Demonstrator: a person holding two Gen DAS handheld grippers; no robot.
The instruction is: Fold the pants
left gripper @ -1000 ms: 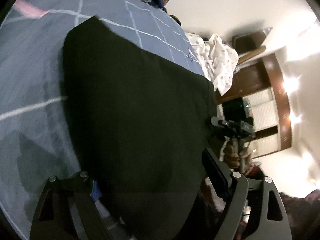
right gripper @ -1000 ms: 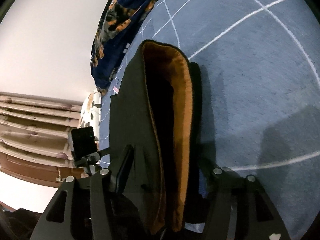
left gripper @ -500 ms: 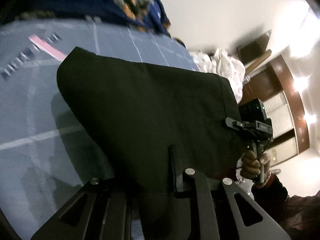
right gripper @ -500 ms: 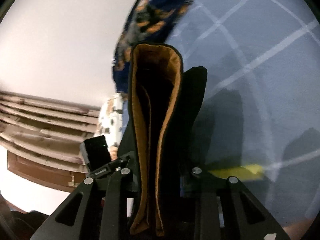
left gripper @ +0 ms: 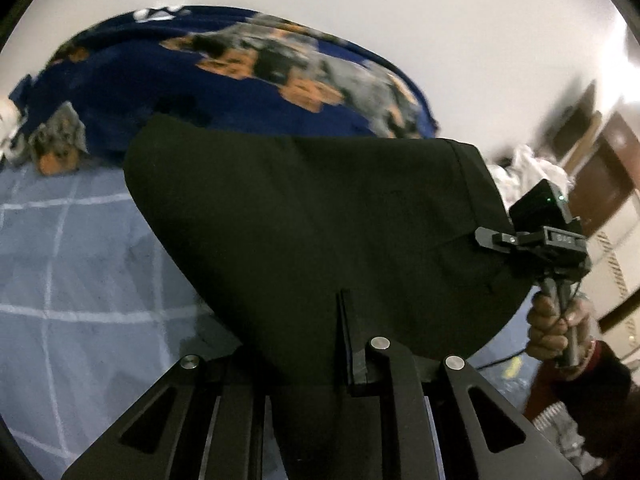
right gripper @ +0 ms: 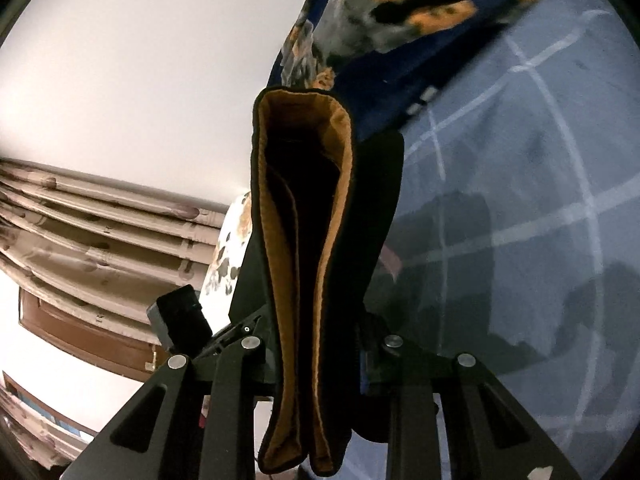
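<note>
The black pants (left gripper: 320,216) hang folded in the air above the grey-blue checked bed sheet (left gripper: 72,280). My left gripper (left gripper: 308,360) is shut on their near edge. My right gripper (right gripper: 316,344) is shut on the other end, where the orange-brown lining of the waistband (right gripper: 280,240) shows edge-on. The right gripper with its camera and the hand holding it shows at the pants' right edge in the left wrist view (left gripper: 548,248). The left gripper shows behind the pants in the right wrist view (right gripper: 180,320).
A dark blue blanket with orange and grey print (left gripper: 240,64) lies bunched at the far side of the bed, also in the right wrist view (right gripper: 400,8). White patterned bedding (left gripper: 532,168) sits to the right. Wooden furniture (right gripper: 80,232) stands by the wall.
Both grippers have shut on the pants and lifted them off the sheet. The views have tilted up toward the blanket and wall.
</note>
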